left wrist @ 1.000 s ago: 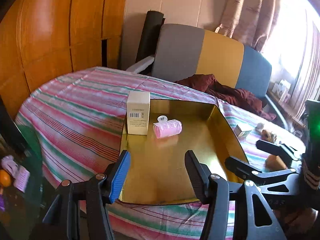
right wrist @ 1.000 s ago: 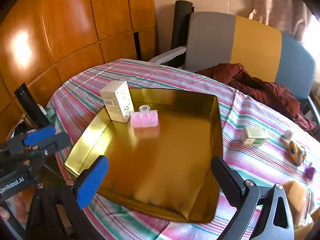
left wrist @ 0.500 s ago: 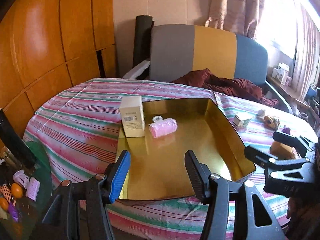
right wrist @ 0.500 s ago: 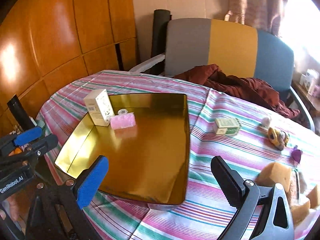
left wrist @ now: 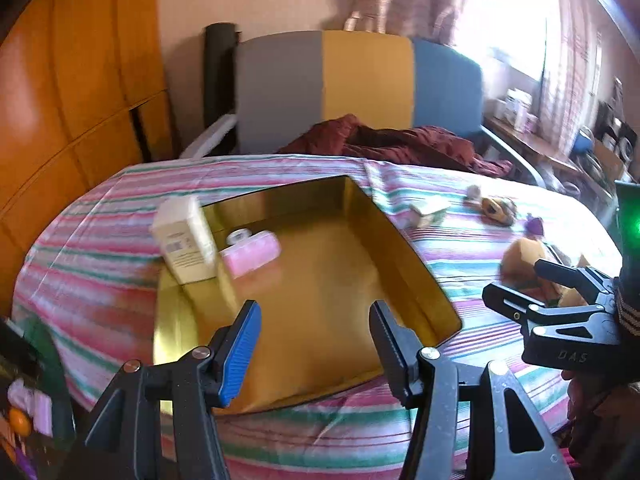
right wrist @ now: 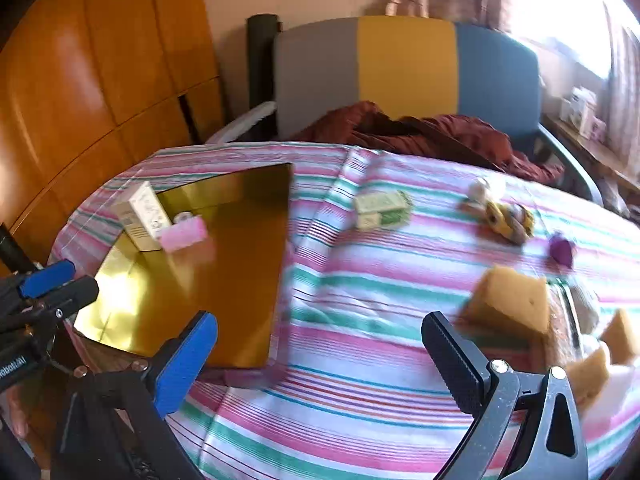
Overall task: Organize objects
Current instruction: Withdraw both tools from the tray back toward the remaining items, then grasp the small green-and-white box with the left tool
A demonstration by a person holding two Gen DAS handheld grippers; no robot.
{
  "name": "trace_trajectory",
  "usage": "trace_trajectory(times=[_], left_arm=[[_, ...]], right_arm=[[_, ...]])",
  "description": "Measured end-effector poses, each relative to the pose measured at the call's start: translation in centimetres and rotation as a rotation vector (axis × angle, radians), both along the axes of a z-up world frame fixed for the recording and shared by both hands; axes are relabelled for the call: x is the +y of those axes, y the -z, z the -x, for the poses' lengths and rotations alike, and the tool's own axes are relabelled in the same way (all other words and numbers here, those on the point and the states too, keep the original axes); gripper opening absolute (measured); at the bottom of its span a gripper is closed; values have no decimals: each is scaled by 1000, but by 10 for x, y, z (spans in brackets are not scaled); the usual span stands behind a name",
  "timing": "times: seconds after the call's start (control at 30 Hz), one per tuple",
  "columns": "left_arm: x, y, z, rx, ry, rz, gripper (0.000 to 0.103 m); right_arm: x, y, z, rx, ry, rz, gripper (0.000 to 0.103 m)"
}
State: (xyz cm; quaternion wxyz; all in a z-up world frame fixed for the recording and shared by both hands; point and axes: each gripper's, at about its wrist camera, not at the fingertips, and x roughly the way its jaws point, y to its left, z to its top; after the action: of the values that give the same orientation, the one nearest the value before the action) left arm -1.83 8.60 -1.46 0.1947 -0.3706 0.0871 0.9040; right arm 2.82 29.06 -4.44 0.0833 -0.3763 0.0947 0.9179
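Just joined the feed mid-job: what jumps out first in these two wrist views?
The shiny gold tray on the striped tablecloth grabs the eye first, with a cream box and a pink bottle at its far left corner. To its right, loose items lie scattered on the cloth: a green-and-white box, a purple object and yellow sponges. Both the left gripper and right gripper are open and empty.

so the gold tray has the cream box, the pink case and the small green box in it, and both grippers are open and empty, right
Not quite: the small green box lies outside the gold tray, on the striped cloth to its right, as the right wrist view shows. The cream box and pink case are in the tray, and the left gripper and right gripper are open and empty.
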Motion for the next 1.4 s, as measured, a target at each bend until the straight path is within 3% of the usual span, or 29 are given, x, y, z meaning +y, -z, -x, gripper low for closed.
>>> trace_trajectory(times=[0.23,0.53,0.7,1.0,1.17,1.4], left_arm=[[49,-3,13,-37,123,11,57],[115,-4,52,-167,225,-44,57],[152,6,77,-287,250,-82,63],[207,33,140,-464,134,-119,82],[221,54,175,-571,37,-124,84],[238,77,197,-633,-34,-95,84]], right_arm=[[40,5,-19,-12,99,7,103],[85,5,-42,-19,209,12,103],[104,4,-54,-12,252,14,103],[125,-2,-64,15,288,28,103],[137,-1,-68,25,298,45,103],[151,2,-73,29,324,59,103]])
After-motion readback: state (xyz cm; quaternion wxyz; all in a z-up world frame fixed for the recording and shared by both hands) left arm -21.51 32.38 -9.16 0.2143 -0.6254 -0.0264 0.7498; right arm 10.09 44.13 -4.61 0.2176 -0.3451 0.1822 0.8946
